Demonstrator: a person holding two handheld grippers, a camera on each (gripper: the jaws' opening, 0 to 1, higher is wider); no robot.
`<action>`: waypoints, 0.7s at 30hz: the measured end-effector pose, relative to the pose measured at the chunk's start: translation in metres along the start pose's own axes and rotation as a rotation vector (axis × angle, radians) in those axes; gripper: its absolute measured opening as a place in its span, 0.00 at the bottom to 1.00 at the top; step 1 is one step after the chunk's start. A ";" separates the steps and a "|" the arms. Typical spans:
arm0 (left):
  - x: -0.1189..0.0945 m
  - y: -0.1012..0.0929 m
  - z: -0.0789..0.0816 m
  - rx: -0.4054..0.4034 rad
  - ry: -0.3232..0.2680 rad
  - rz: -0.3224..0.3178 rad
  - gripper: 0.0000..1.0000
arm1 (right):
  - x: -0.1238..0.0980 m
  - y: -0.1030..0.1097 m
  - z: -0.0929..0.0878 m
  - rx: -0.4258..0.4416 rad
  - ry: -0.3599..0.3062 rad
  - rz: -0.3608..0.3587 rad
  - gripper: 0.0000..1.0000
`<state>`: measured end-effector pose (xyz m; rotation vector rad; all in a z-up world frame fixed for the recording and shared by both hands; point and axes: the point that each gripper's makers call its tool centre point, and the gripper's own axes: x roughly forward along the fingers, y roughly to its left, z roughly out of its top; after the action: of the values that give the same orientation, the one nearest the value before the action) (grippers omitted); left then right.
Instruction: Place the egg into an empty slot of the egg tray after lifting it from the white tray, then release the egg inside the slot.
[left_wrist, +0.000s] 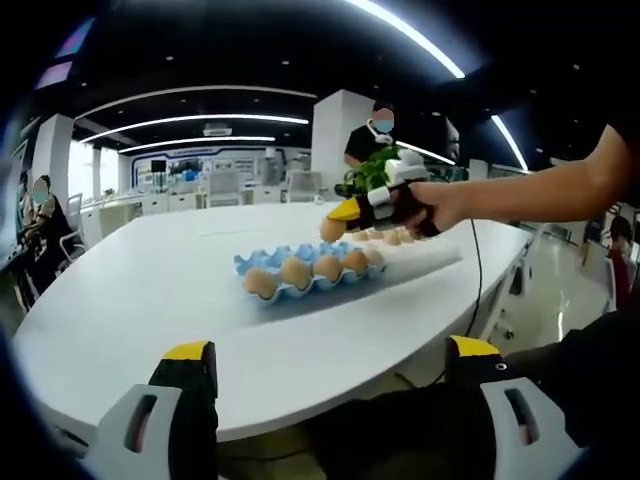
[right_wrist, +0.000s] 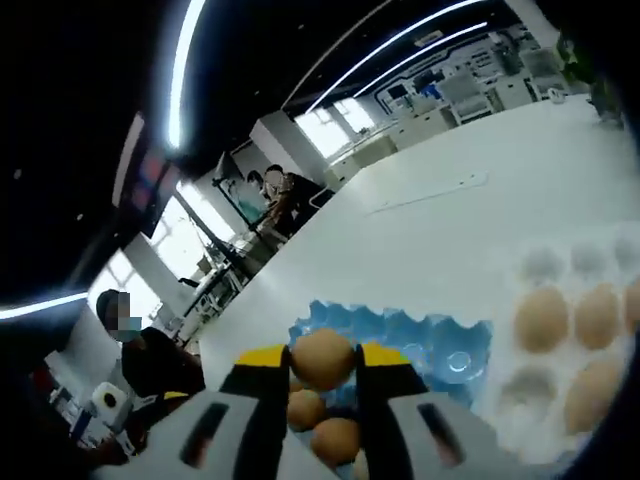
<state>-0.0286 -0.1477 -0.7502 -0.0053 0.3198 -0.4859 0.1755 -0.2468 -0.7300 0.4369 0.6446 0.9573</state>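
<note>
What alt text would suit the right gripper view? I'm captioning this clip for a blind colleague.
The right gripper, its yellow-tipped jaws shut on a brown egg, holds it above a blue egg tray on a white table. To the right, a white tray holds more brown eggs, and people sit in the office behind.

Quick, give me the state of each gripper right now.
Left gripper: open, holding nothing, held back from the white table.
Right gripper: closed on an egg, over the blue egg tray.
</note>
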 end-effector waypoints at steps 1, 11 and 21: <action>0.000 0.001 0.000 -0.004 -0.002 0.002 0.96 | 0.005 0.003 0.000 0.003 0.001 0.004 0.26; -0.008 0.008 -0.001 -0.016 -0.005 0.021 0.96 | 0.061 0.025 -0.003 -0.039 0.068 0.018 0.26; -0.020 0.019 -0.001 -0.021 -0.007 0.052 0.96 | 0.102 0.038 -0.017 -0.432 0.228 -0.085 0.26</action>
<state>-0.0374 -0.1218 -0.7463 -0.0189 0.3170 -0.4311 0.1830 -0.1384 -0.7508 -0.0835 0.6338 1.0406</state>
